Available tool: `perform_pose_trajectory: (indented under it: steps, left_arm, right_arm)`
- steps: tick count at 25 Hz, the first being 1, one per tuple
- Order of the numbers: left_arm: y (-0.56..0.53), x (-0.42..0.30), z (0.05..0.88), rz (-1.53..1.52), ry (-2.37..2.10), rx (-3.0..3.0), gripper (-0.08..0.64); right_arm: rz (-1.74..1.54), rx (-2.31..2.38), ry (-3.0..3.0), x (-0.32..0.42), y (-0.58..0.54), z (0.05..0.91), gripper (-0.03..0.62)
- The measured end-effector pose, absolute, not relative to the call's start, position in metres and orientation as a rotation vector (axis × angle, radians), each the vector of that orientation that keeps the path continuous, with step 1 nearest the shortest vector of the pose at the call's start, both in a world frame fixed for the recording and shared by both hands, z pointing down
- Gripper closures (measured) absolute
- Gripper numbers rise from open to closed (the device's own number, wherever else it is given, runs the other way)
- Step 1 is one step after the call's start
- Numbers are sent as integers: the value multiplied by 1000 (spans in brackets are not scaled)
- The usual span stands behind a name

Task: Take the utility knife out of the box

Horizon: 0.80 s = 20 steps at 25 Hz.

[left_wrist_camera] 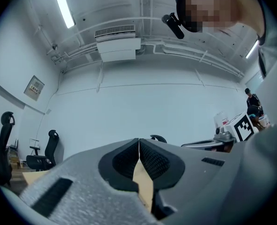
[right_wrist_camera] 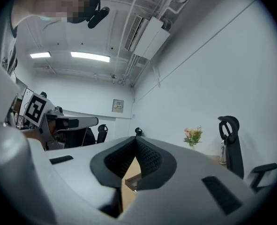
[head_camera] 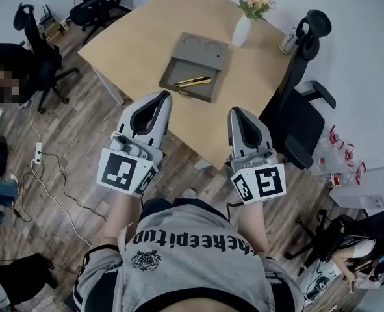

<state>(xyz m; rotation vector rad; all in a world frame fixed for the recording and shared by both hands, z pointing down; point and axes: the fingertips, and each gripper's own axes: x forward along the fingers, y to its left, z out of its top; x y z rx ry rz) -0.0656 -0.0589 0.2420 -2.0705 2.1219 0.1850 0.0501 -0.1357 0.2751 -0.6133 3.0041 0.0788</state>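
On the wooden worktop (head_camera: 146,31), in the head view, the grey box (head_camera: 203,49) lies open and the yellow utility knife (head_camera: 193,81) rests inside it, in the half nearer the person. Beyond the box stands a white vase (head_camera: 242,31) of flowers. To the right of the box, past the worktop's edge, is a black office chair (head_camera: 302,109). Both tools hang on the near side of the box, apart from it, by the worktop's near edge. The left tool (head_camera: 159,99) is to the lower left of the box and the right tool (head_camera: 237,113) is below it and a little right; neither touches the box or the knife. In the left gripper view, the left tool (left_wrist_camera: 138,142) has its jaws pressed together at the tips with nothing held, and a sliver of worktop (left_wrist_camera: 143,182) shows below them. In the right gripper view, the right tool (right_wrist_camera: 135,140) likewise has its jaws closed tip to tip and empty, with the flowers (right_wrist_camera: 193,136) and the chair (right_wrist_camera: 231,142) off to the right.
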Motion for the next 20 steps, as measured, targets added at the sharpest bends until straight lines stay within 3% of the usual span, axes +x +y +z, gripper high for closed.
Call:
perform_pose_trajectory:
  steps: [20]
  left_arm:
    - [-93, -81, 250, 123, 2140, -2083, 541]
  right_arm:
    - [7, -592, 2993, 29, -174, 284, 586]
